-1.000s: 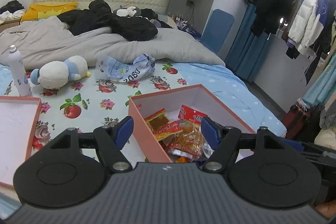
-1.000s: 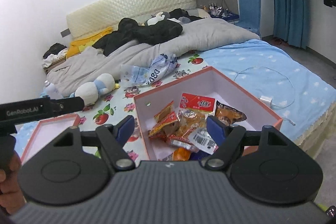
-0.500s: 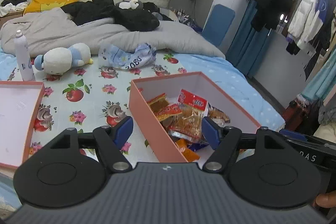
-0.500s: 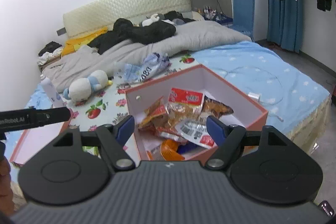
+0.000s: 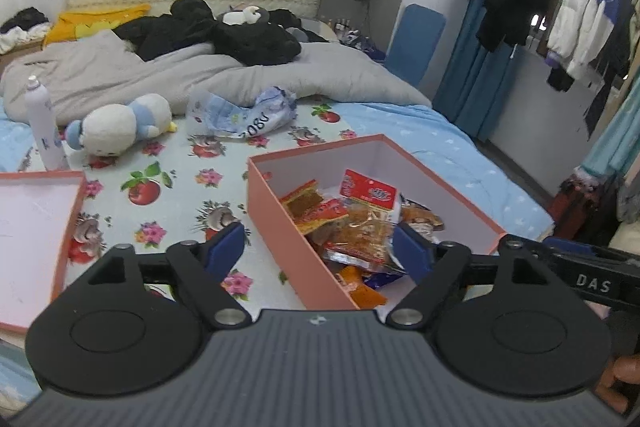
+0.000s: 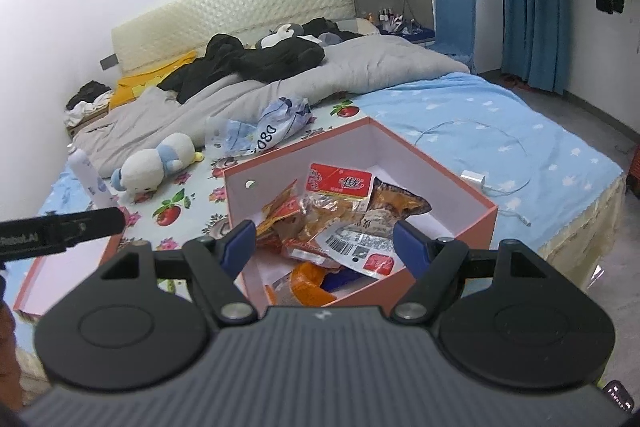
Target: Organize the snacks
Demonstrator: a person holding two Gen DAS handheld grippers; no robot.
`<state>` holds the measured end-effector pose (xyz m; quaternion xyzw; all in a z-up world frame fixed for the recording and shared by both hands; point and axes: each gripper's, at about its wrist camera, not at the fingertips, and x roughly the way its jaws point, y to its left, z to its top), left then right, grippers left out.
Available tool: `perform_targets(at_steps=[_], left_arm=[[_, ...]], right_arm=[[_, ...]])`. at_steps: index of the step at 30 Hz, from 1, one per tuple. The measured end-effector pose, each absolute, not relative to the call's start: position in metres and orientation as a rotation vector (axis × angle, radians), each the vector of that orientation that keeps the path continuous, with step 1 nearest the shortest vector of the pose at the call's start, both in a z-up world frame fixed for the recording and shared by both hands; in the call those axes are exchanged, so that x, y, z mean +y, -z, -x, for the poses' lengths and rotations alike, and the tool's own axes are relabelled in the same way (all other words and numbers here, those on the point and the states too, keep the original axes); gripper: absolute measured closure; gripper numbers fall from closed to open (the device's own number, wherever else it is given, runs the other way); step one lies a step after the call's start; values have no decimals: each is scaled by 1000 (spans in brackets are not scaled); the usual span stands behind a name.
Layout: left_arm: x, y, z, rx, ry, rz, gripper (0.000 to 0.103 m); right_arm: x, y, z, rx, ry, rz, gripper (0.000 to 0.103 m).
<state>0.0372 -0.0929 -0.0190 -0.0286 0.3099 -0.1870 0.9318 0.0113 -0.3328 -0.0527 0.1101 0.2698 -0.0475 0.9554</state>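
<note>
A salmon-pink open box (image 5: 316,147) (image 6: 440,165) with a white inside sits on the flowered bedsheet. Several snack packets (image 5: 360,223) (image 6: 340,205), red, orange and clear, lie heaped in it. My left gripper (image 5: 318,247) hovers over the box's near left corner. Its jaws are opening; the box wall and packets are seen between its blue pads, untouched. My right gripper (image 6: 326,243) hangs open above the box's near side, holding nothing. The box's lid (image 5: 32,227) (image 6: 68,267) lies upturned to the left.
A plush toy (image 5: 120,123), a white spray bottle (image 5: 42,123) and a crumpled plastic bag (image 5: 244,115) lie beyond the box. A grey duvet (image 5: 280,75) with black clothes covers the bed's far half. A charger cable (image 6: 476,179) lies right of the box. Coats hang at right.
Both views have shifted slightly, so more of the box and its packets shows between the fingers. The left gripper's fingers have spread a little wider. Nothing was picked up.
</note>
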Motion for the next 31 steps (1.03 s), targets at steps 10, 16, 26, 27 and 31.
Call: perform_targets(at_steps=[10,16,26,27,31], left_arm=[[-98,20,-37,647,421,51,4],[-95,19,-39,648,395,47,1],[-92,18,-42,672,355,35,1],[-92,18,-42,671,354,39,1],[-93,15,-39,657,350,44,1]], right_arm=[[-333,55,-9,552,99,-230,26],[-331,53,-9,545,89,-219,26],[-334,56,-10,554,88,-245,26],[-334,56,-10,554,89,-246,26],[-335,56,-9,550,87,-248,26]])
